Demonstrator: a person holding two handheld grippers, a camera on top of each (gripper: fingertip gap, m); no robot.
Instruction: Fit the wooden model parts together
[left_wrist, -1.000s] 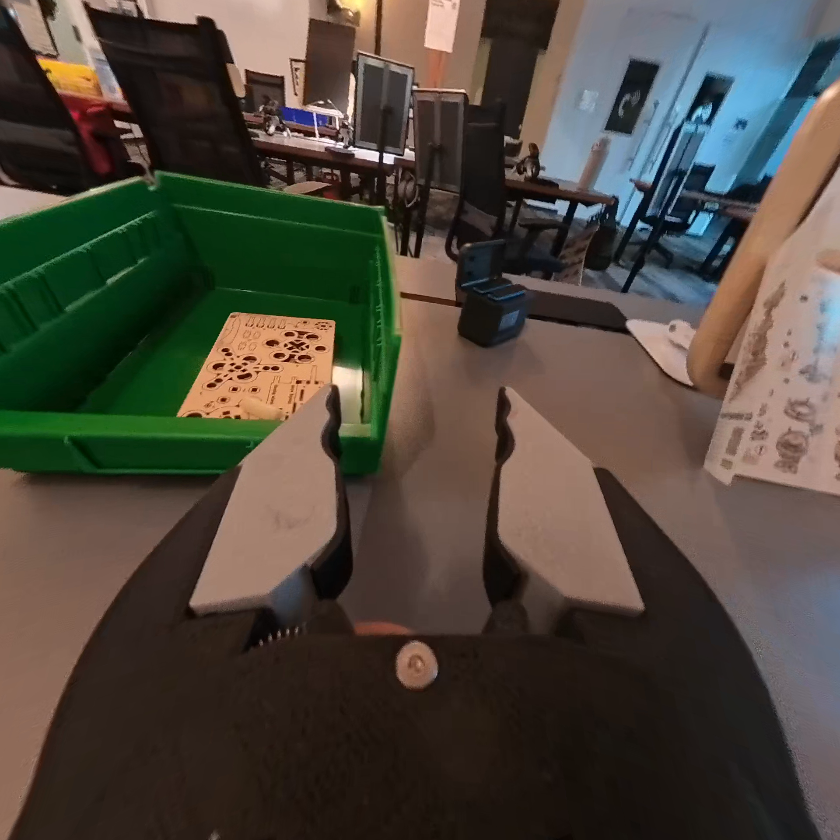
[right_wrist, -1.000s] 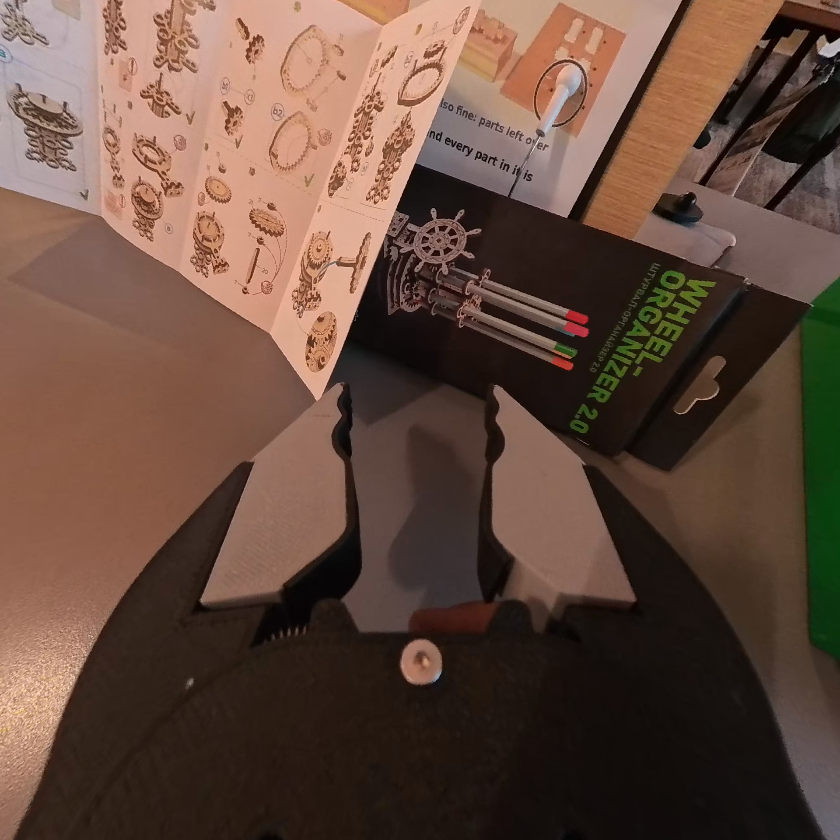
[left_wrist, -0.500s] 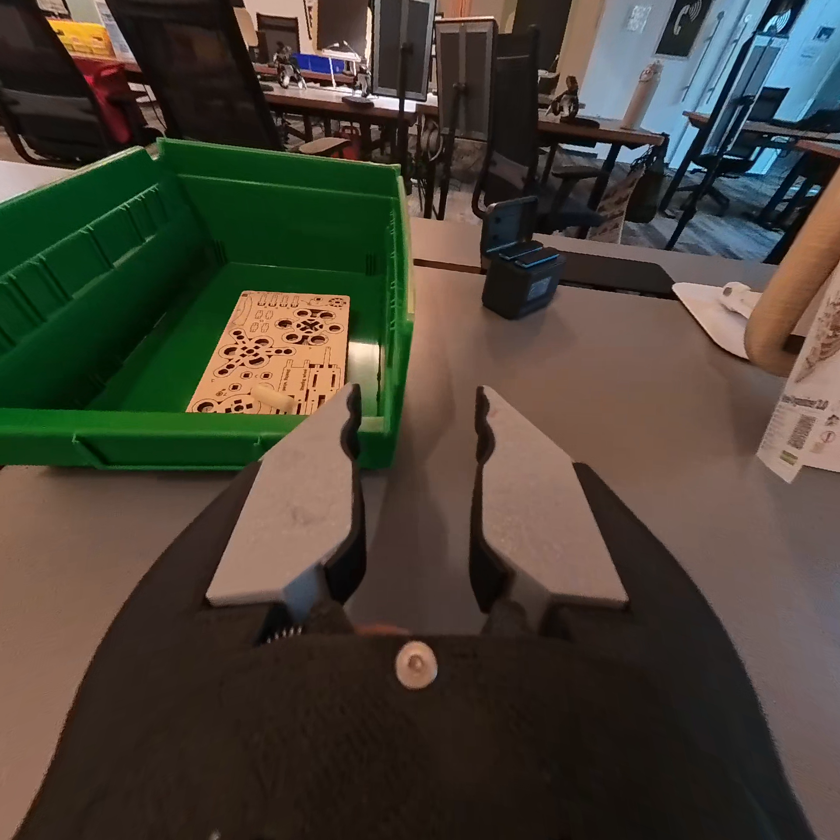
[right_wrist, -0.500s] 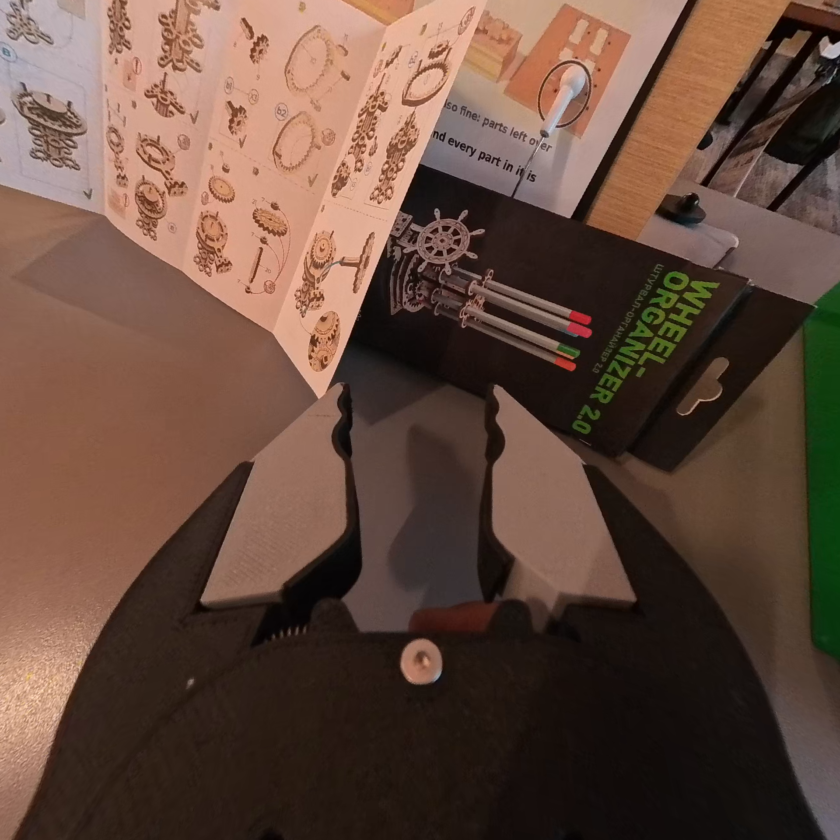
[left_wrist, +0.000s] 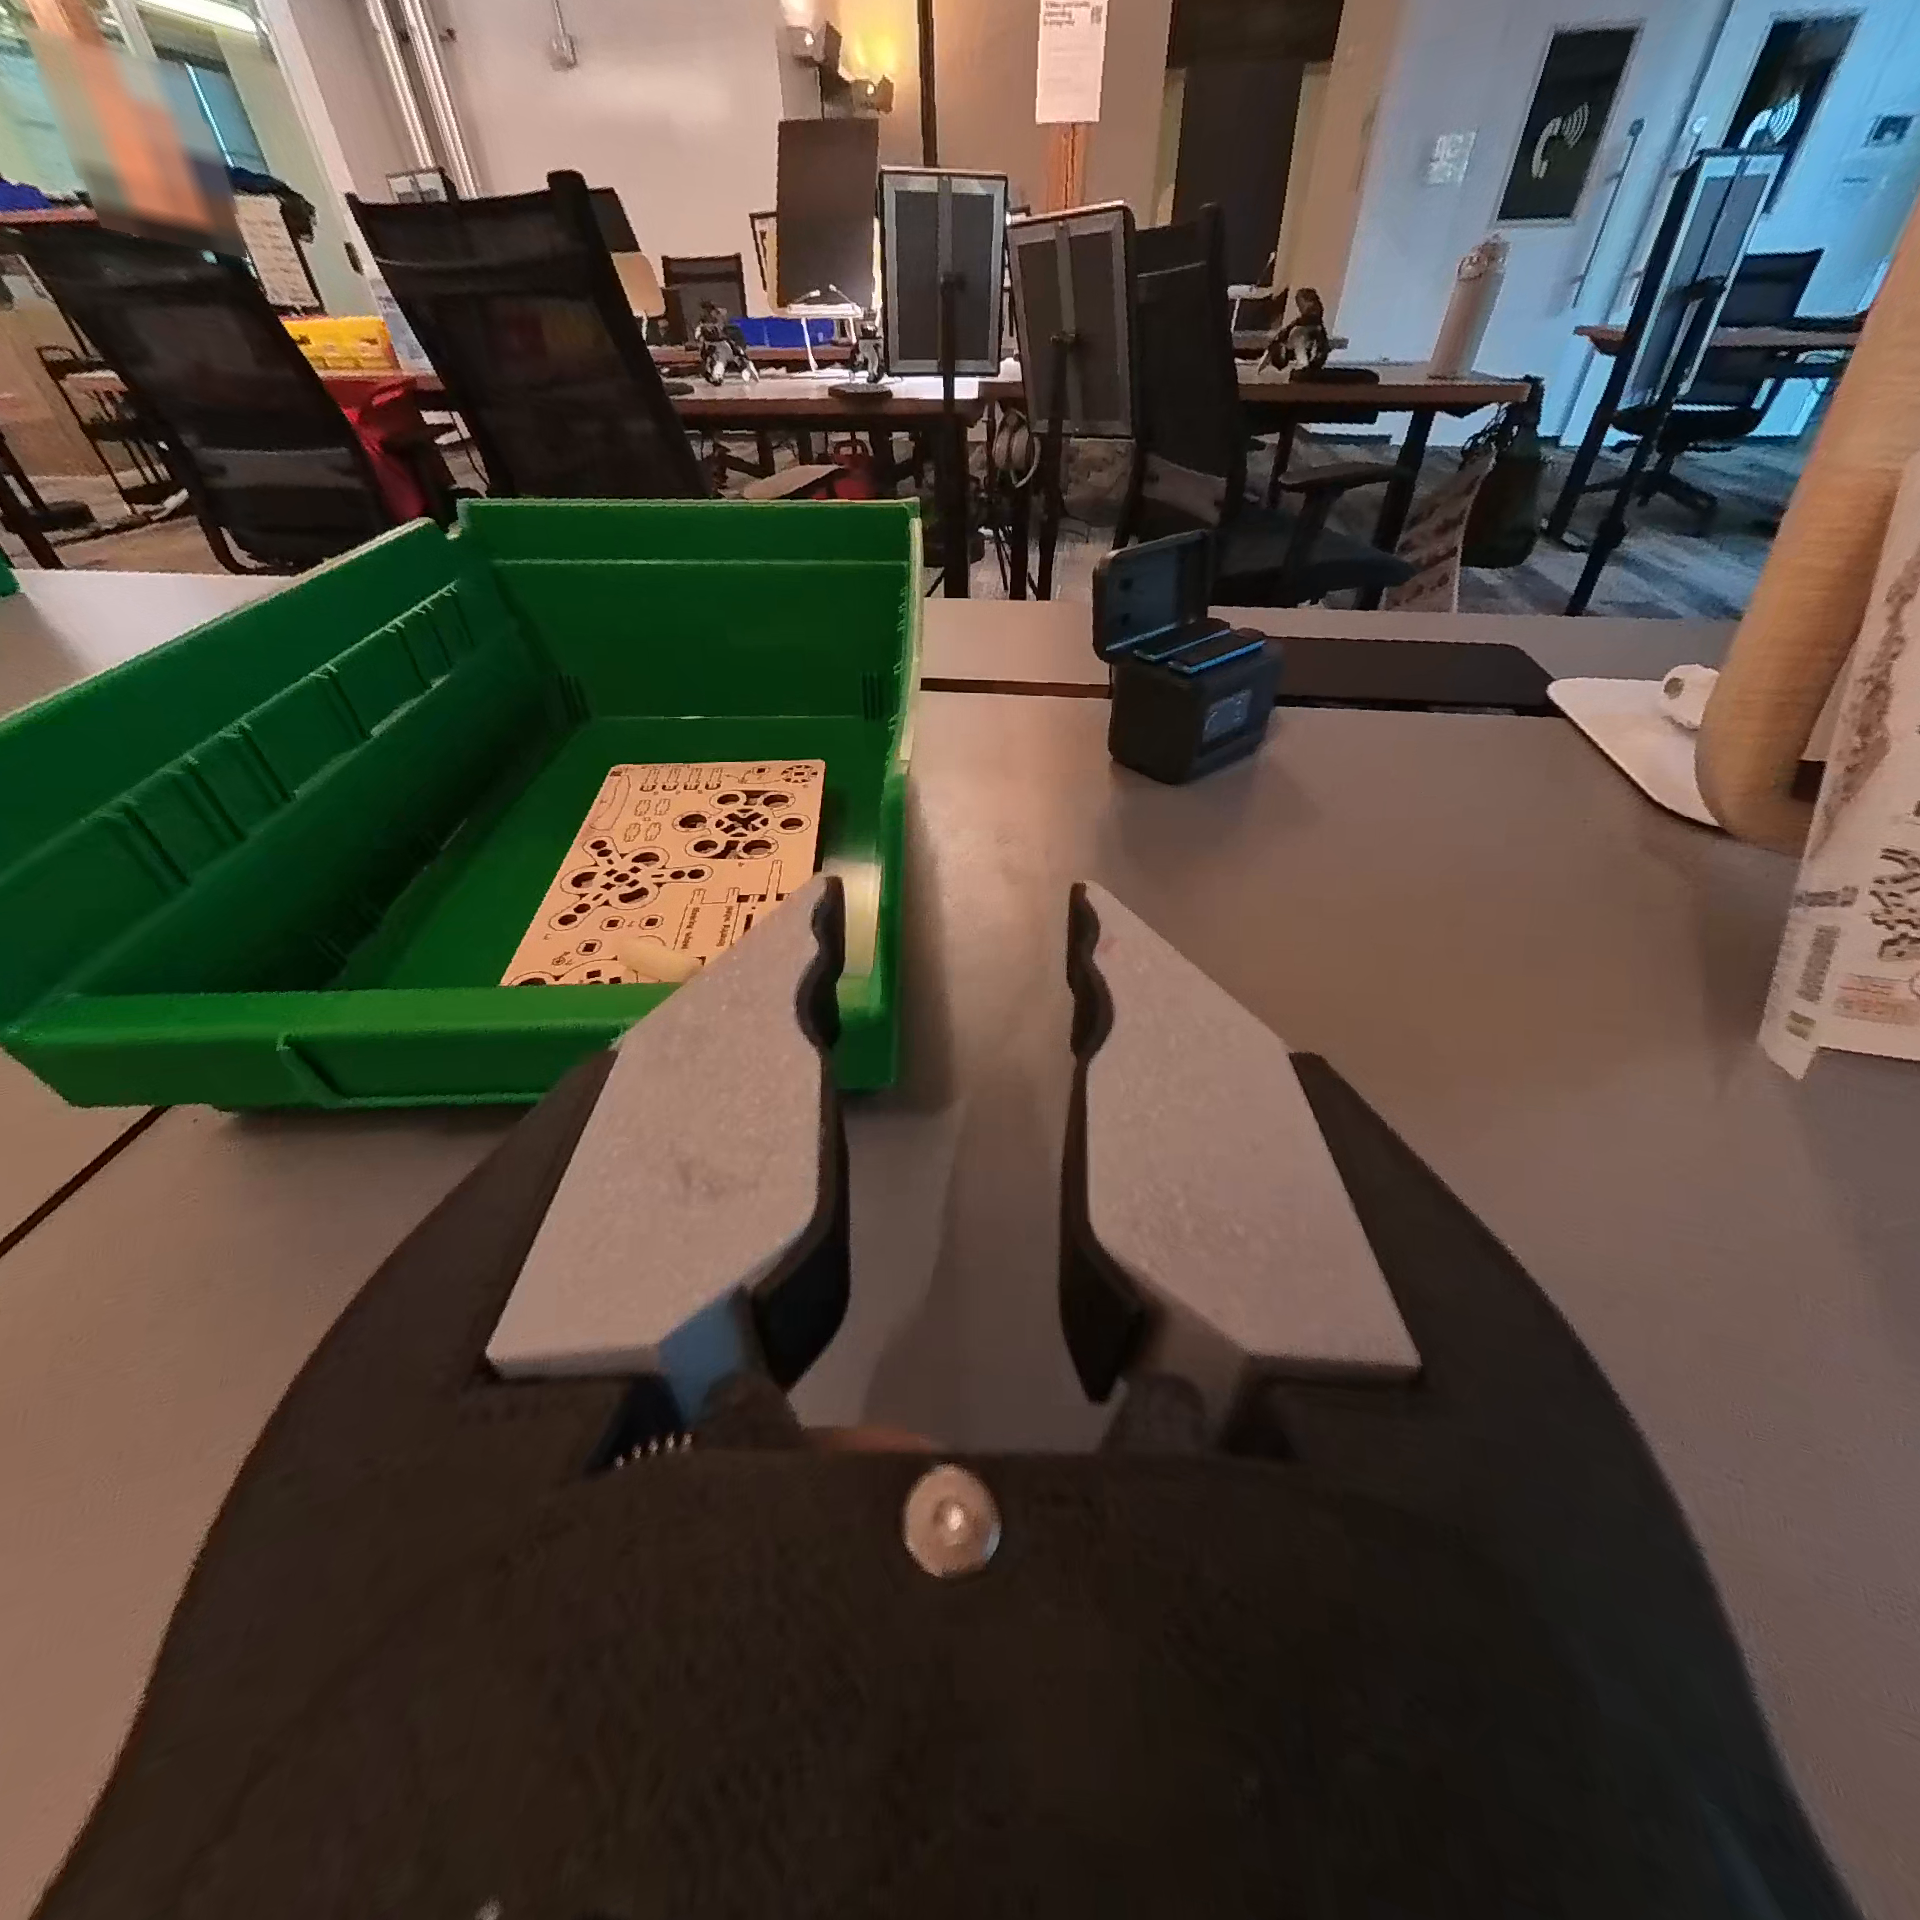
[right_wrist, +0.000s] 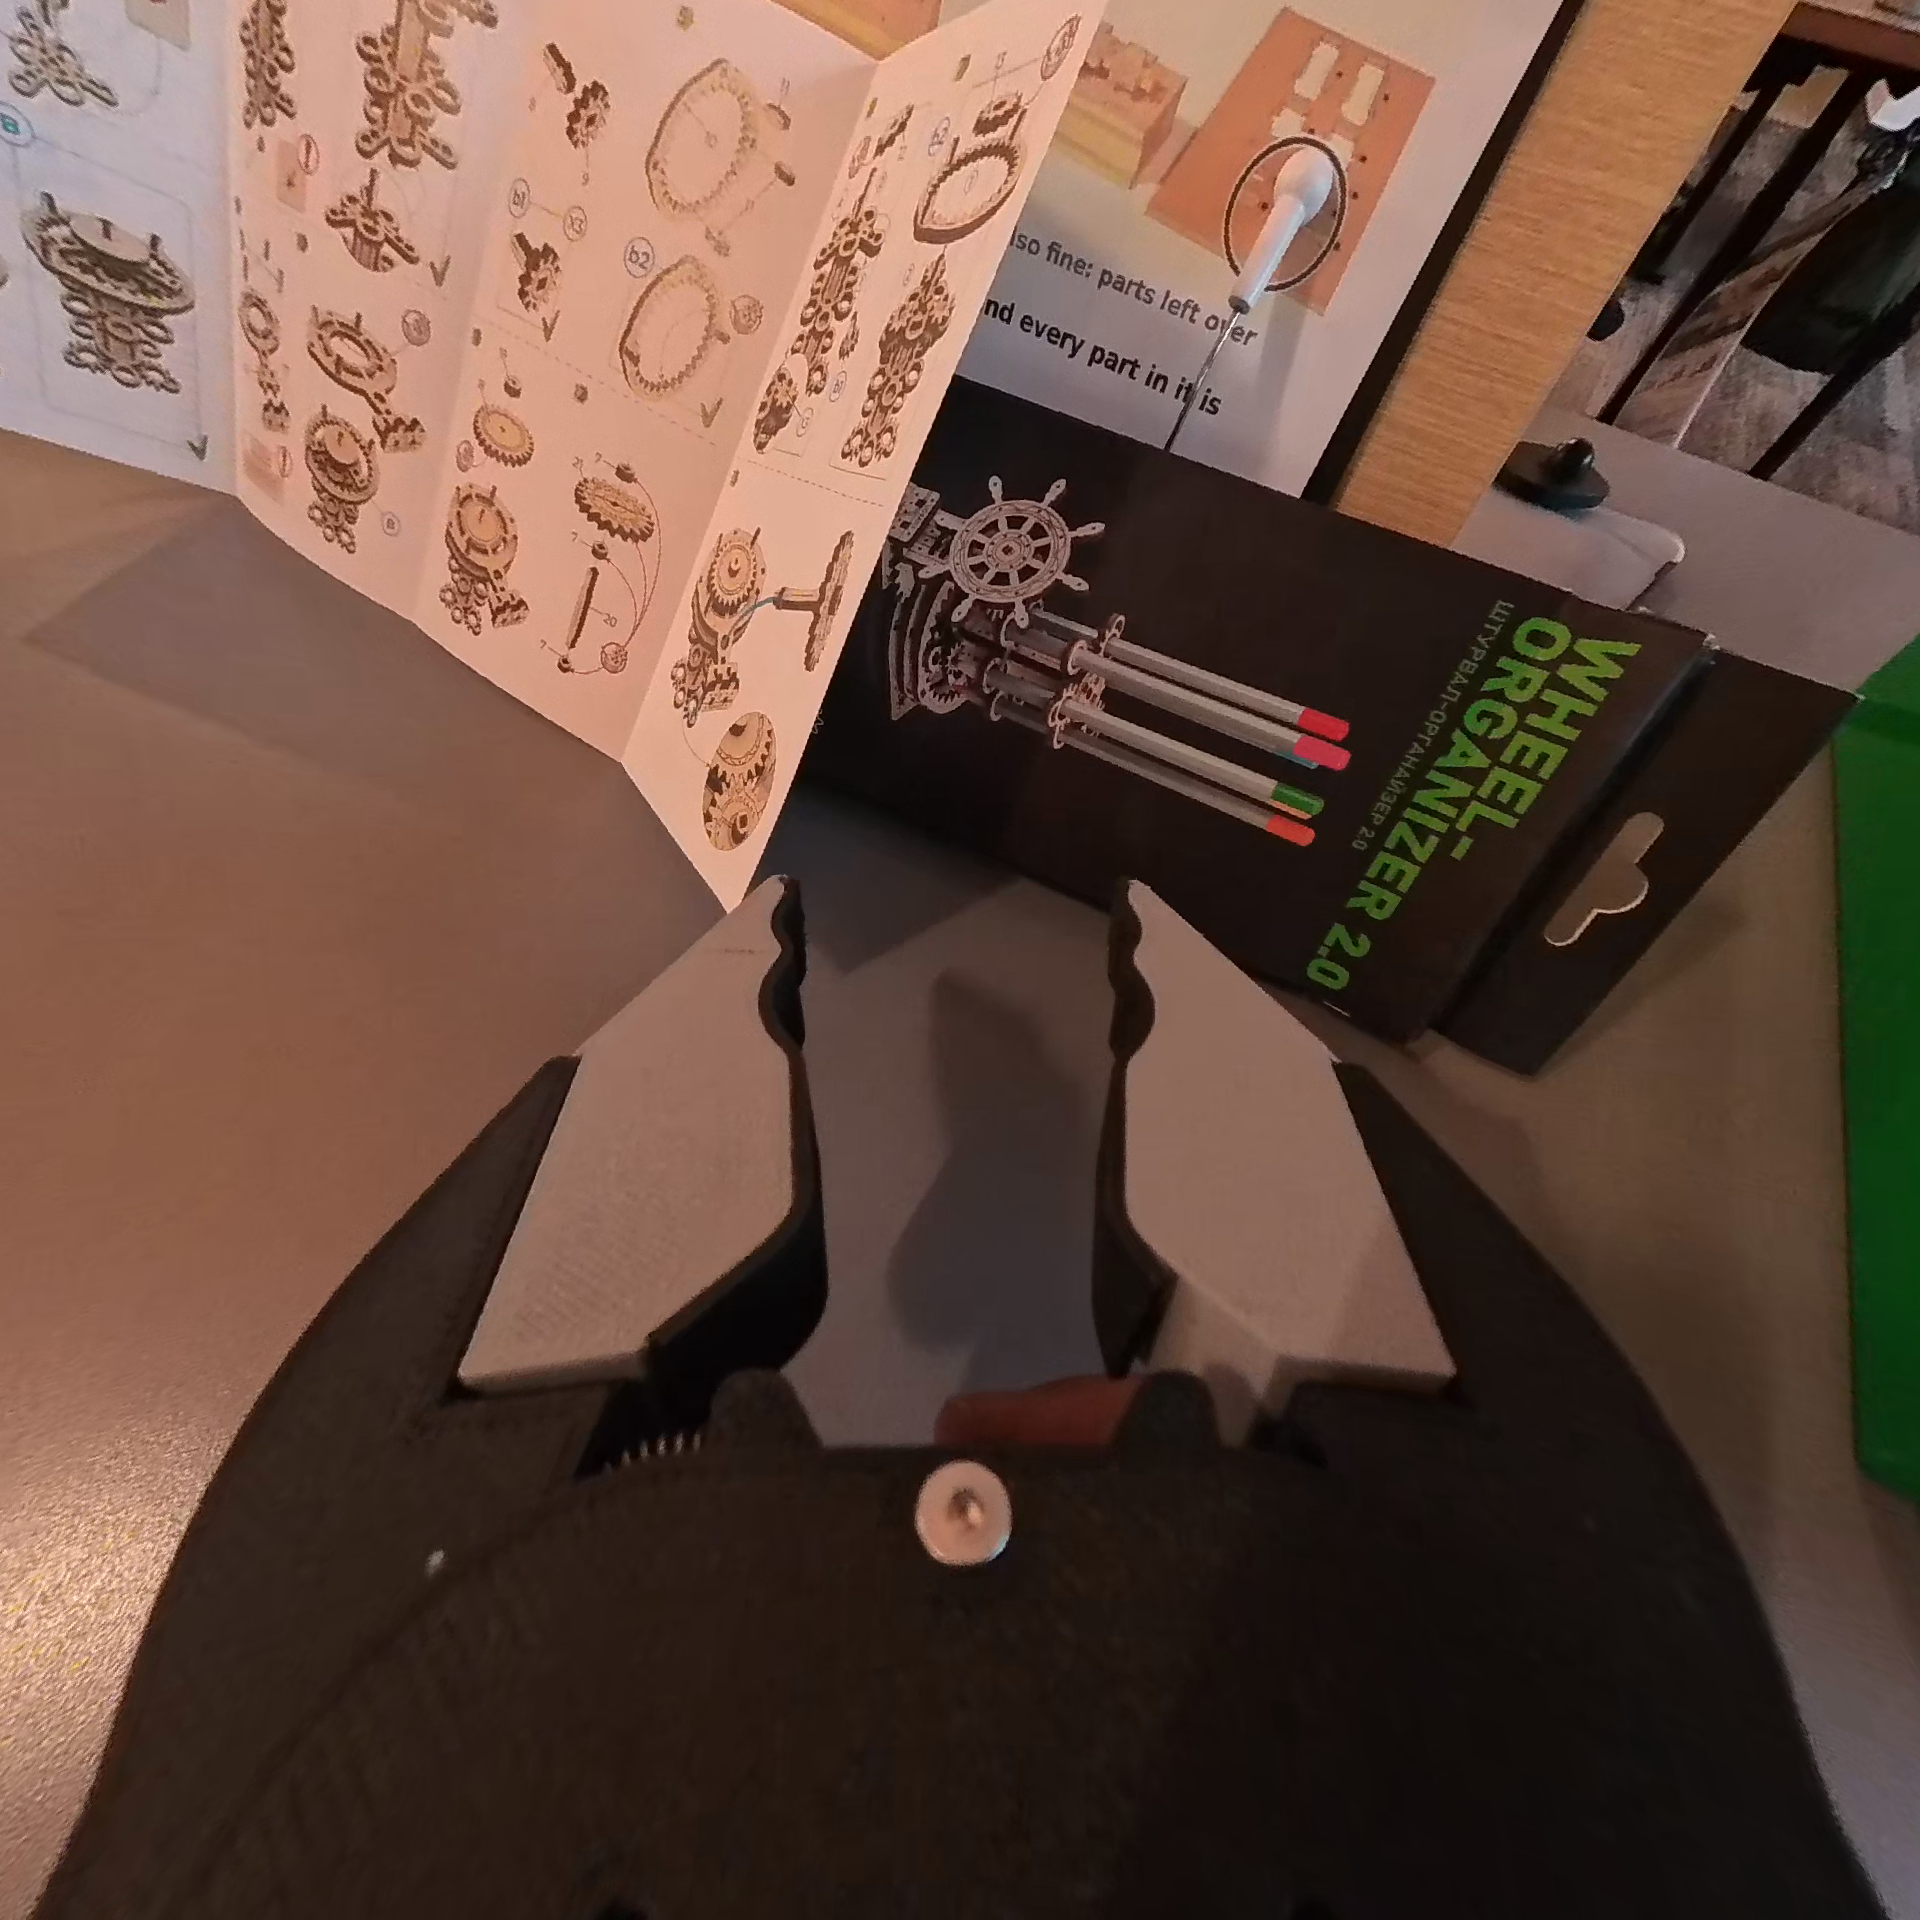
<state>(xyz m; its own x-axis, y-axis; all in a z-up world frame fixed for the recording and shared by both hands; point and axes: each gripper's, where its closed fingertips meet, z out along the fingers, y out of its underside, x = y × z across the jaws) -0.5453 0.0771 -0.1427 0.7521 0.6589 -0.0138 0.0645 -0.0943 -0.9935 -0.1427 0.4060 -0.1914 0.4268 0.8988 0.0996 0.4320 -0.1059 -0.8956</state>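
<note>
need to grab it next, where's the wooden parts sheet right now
In the left wrist view, the wooden parts sheet lies flat inside the green bin, left of the open left gripper.

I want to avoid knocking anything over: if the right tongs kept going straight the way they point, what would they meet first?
Most likely the black product box lying flat just ahead of the open right tongs. The folded instruction sheet stands slightly to the left, though depth is hard to judge.
</note>
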